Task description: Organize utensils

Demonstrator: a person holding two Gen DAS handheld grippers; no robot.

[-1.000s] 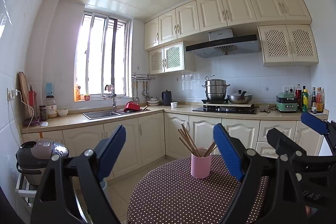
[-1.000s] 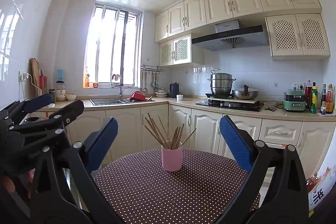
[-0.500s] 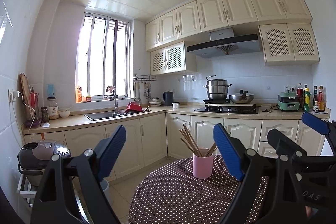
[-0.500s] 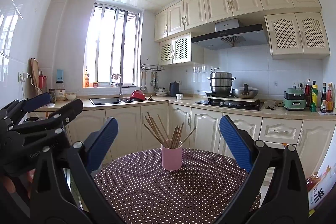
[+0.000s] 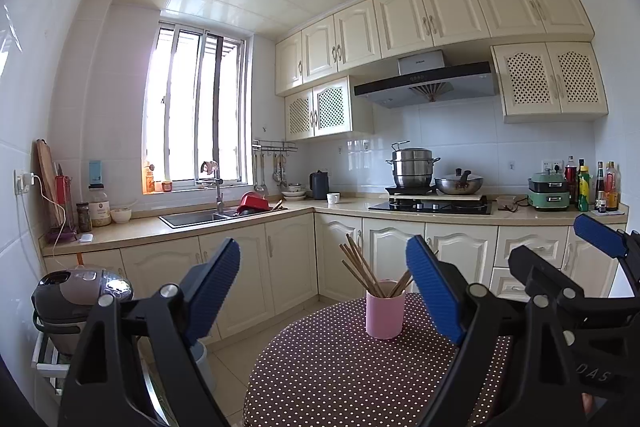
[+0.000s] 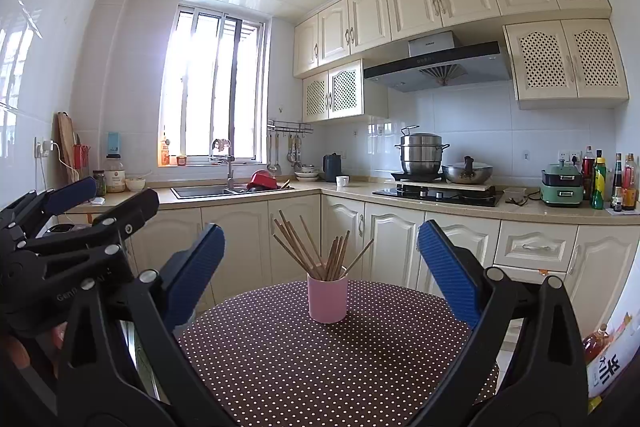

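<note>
A pink cup (image 5: 385,309) (image 6: 327,298) holding several wooden chopsticks (image 6: 312,251) stands upright near the far edge of a round table with a brown polka-dot cloth (image 5: 340,371) (image 6: 304,359). My left gripper (image 5: 322,287) is open and empty, held above the table's left side, short of the cup. My right gripper (image 6: 318,267) is open and empty, with the cup ahead between its blue pads. Each gripper shows at the edge of the other's view.
A kitchen counter with a sink (image 5: 196,217), a stove with pots (image 5: 430,205), bottles (image 5: 592,187) and cabinets lies behind the table. A rice cooker (image 5: 78,293) sits on a rack at the left. A bottle and a bag (image 6: 604,355) stand at the right.
Both views have shifted slightly; the cup sits a little higher and nearer in the left wrist view. Both grippers stay open and empty.
</note>
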